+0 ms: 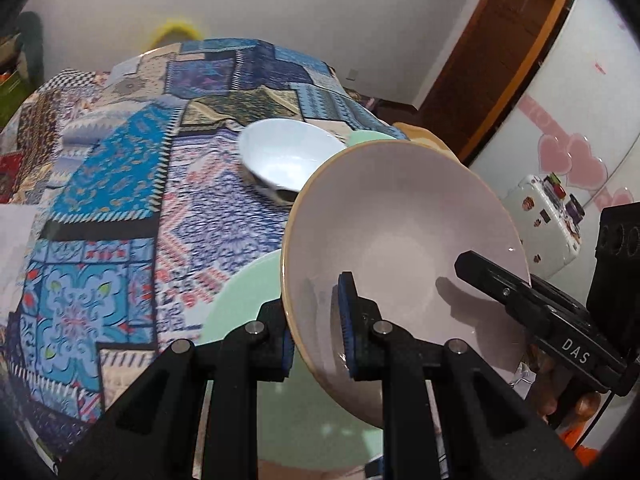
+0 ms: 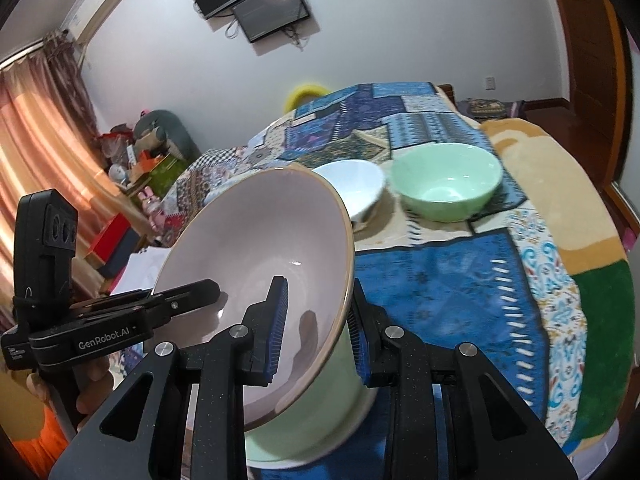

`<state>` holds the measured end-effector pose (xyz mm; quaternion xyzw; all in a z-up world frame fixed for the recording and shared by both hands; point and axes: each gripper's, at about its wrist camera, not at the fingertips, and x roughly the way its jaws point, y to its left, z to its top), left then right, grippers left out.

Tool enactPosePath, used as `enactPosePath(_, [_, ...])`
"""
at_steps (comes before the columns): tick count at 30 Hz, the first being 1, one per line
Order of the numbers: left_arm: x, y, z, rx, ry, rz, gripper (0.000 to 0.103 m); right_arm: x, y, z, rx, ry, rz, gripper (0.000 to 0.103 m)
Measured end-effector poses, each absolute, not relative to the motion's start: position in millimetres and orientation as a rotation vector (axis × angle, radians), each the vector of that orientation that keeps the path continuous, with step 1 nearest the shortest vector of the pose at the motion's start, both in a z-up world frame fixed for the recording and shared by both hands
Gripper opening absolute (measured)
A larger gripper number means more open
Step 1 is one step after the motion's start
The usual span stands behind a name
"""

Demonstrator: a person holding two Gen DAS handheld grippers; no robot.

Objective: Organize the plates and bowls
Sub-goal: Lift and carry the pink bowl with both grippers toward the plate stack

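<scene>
- The pink bowl with a tan rim is held tilted above the patchwork cloth, which covers a surface whose kind cannot be told.
- The left gripper has its fingers clamped on the bowl's rim, one blue pad inside the bowl and the other outside the wall.
- The right gripper grips the opposite side of the same rim, its fingers likewise closed with one pad inside and one behind the wall.
- A pale green plate lies flat on the cloth just beneath the tilted bowl; contact between them cannot be told.
- A white bowl stands upright farther back on the cloth, partly hidden behind the pink bowl's rim in the right wrist view.
- A green bowl stands upright just beside the white one, to its right.
- A hand holds the left gripper's handle.
- A screen hangs on the far wall.
</scene>
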<state>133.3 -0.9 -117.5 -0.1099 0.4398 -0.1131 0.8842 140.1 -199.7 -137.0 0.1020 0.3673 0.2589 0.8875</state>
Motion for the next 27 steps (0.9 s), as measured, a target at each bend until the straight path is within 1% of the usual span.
enactPosePath(14, [87.1, 83.2, -115.2, -0.293, 0.868, -0.109, 0.019, 128.4, -121.4, -145.1, 0.124, 0.810, 0.650, 0.026])
enactPosePath(20, [70.5, 115.5, -124.7, -0.326, 0.852, -0.049, 0.019, 125.2, -88.9, -153.6, 0.089, 0.843, 0.692, 0.026])
enactPosePath(27, [64.2, 152.3, -148.3, -0.398, 0.873, 0.004, 0.019, 126.7, -56.0, -169.3, 0.048, 0.898, 0.724, 0.026])
